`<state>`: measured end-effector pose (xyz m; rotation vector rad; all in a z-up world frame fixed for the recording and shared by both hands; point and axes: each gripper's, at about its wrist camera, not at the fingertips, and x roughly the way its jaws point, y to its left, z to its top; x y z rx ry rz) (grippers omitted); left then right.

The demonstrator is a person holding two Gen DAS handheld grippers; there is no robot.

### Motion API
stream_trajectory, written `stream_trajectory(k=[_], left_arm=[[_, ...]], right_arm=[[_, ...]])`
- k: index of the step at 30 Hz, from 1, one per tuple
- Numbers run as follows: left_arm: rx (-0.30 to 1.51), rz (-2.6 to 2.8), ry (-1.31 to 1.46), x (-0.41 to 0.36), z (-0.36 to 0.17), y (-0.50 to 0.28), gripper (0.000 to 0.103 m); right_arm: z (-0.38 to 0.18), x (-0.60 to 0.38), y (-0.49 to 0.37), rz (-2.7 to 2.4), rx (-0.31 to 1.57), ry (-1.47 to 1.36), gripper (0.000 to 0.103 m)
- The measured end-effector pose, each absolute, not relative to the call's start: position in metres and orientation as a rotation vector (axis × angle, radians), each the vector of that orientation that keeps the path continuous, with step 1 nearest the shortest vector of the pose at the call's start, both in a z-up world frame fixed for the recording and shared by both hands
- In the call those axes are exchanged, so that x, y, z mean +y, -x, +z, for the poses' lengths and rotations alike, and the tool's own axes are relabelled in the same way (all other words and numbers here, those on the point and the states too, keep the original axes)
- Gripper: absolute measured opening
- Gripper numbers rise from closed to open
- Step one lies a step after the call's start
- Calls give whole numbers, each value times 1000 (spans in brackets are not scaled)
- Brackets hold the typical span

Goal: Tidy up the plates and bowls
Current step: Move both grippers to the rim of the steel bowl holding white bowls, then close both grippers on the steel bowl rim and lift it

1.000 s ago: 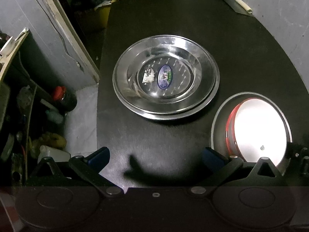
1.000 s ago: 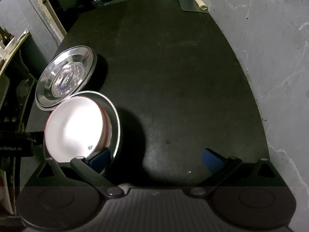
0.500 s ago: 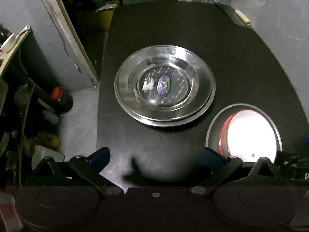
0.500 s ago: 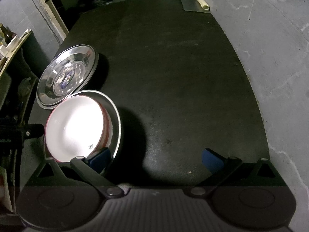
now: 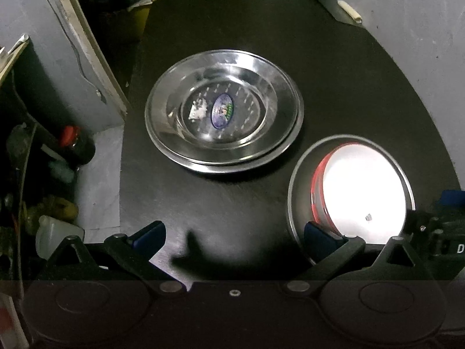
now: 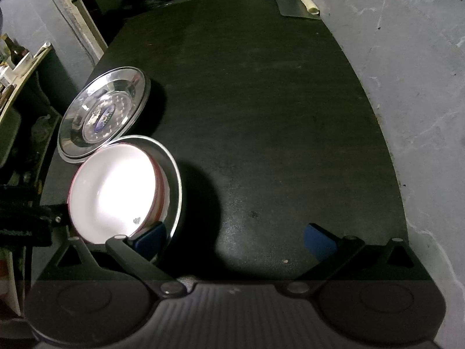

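- Left gripper hangs over the black table, jaws spread wide, empty.
- Steel plates sit stacked at 12 o'clock from it.
- White bowl, red-rimmed, nests in a steel bowl at 3 o'clock.
- Right gripper is likewise agape, gripping nothing; the bowls lie at its 9 o'clock.

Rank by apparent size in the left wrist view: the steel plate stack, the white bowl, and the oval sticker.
1. steel plate stack, the widest here.
2. white bowl, narrower, though it lies nearer the camera, so its real size is less sure.
3. oval sticker, clearly the smallest, at the top plate's centre.
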<state>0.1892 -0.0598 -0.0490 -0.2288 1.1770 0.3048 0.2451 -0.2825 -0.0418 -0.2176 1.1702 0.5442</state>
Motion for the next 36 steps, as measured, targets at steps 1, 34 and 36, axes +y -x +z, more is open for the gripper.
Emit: stream_trajectory(k=[1,34,36], left_arm=[[1181,306,223,-61,-51,-190,101],[1191,212,297,-73,-51,-195,52],[1187,198,296,-74,-51,-196,44]], right_arm=[[-42,-283,-245,546,1169,218,103],[-41,-294,-249,715,1201,73,65],[-40,-293,-247,723,1201,70,62]])
